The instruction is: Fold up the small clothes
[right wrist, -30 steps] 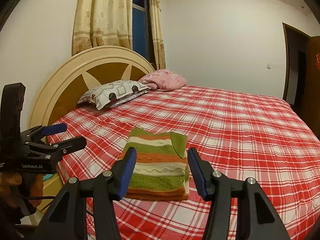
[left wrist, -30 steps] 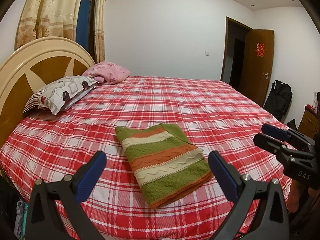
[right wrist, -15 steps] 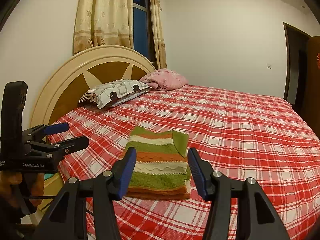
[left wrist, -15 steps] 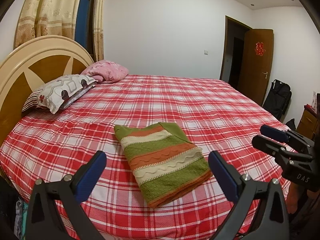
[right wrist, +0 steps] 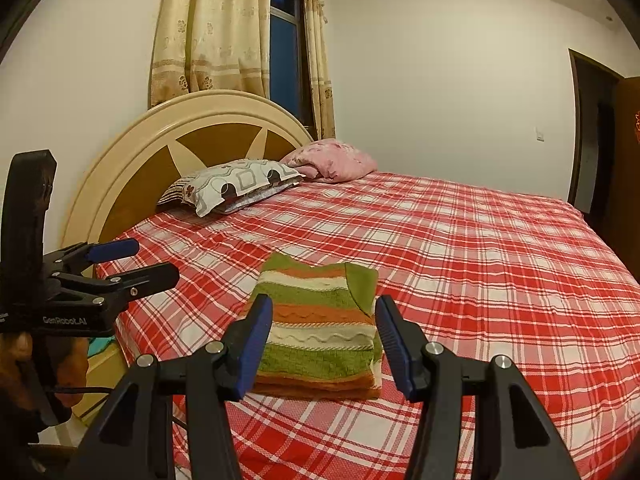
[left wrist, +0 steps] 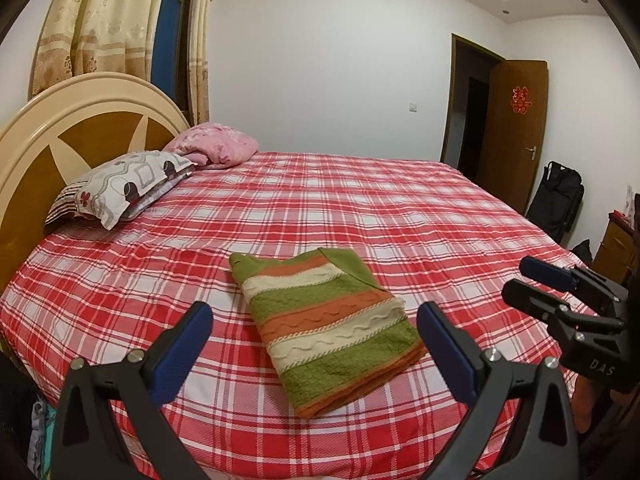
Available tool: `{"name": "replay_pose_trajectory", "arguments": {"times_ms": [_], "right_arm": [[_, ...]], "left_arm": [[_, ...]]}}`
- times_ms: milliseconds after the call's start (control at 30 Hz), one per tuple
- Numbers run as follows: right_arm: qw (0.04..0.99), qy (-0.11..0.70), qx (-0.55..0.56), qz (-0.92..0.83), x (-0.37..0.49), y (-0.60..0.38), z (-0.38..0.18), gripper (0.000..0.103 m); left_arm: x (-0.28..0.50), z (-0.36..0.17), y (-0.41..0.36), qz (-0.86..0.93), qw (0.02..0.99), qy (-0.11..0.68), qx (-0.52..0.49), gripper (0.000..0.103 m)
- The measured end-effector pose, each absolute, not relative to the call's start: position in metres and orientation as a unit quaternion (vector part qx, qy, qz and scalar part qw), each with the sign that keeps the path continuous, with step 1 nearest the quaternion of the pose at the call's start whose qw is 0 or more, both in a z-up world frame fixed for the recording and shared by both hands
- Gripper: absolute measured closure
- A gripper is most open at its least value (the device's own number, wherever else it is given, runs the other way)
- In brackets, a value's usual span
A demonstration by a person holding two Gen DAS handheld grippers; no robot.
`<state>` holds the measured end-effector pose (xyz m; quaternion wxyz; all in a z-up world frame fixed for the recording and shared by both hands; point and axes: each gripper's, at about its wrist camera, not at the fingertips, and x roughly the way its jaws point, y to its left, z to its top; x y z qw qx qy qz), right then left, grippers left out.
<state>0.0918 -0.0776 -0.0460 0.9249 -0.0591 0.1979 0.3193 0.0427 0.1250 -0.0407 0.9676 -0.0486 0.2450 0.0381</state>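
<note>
Both sets of fingers I see spread apart, gripping nothing | left gripper [left wrist: 314, 354] wide, right gripper [right wrist: 324, 342] narrower | folded striped sweater [left wrist: 326, 330] lies flat on the red plaid bed [left wrist: 360, 208], just beyond and between each pair of fingertips, untouched | patterned pillow [left wrist: 124, 186] far ahead-left.

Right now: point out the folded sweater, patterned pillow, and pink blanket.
folded sweater [left wrist: 328, 326]: left wrist view, middle of its striped top face.
patterned pillow [left wrist: 128, 184]: left wrist view, center of the pillowcase.
pink blanket [right wrist: 332, 159]: right wrist view, middle of the bundle.
</note>
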Motion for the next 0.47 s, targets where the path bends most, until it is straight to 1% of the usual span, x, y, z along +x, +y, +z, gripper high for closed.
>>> {"name": "replay_pose_trajectory", "arguments": {"times_ms": [467], "right_arm": [[0.924, 0.199, -0.062, 0.322, 0.0906, -0.0767, -0.0491, 0.048]], "left_arm": [[0.0422, -0.0448, 0.1294, 0.039, 0.968, 0.241, -0.052, 0.000]]}}
